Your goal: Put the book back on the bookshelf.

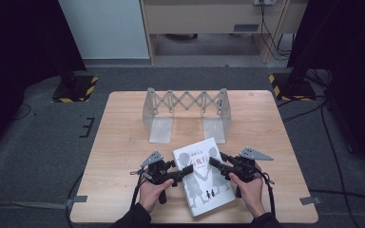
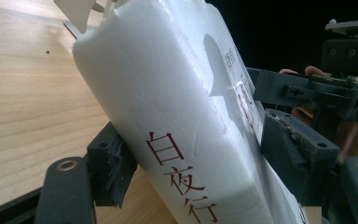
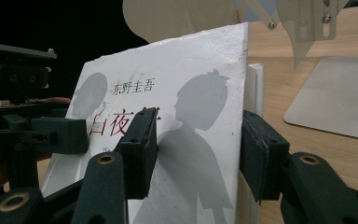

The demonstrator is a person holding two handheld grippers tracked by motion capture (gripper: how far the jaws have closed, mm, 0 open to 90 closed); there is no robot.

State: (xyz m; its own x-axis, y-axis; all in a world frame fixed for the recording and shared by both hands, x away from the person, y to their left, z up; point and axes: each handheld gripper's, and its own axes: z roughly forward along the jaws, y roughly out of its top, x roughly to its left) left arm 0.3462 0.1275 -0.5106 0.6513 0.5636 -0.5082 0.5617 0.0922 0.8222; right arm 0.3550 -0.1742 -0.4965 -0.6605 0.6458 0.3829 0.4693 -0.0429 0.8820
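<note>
Both tools, left [image 1: 179, 175] and right [image 1: 215, 163], clamp book [image 1: 203, 183] near worktop's front edge. Next you lift, stand it in rack [image 1: 186, 114].

Metal folding rack [image 1: 186, 111] — upright, wooden table [image 1: 123, 137]

The right claw [image 3: 198, 156] grips the white book [image 3: 191, 93] across its cover and fore-edge.

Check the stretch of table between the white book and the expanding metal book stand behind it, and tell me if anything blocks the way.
Nothing visible does. The white book is held by the left gripper at its spine and the right gripper at its open edge. Between it and the metal book stand lies only bare table.
</note>
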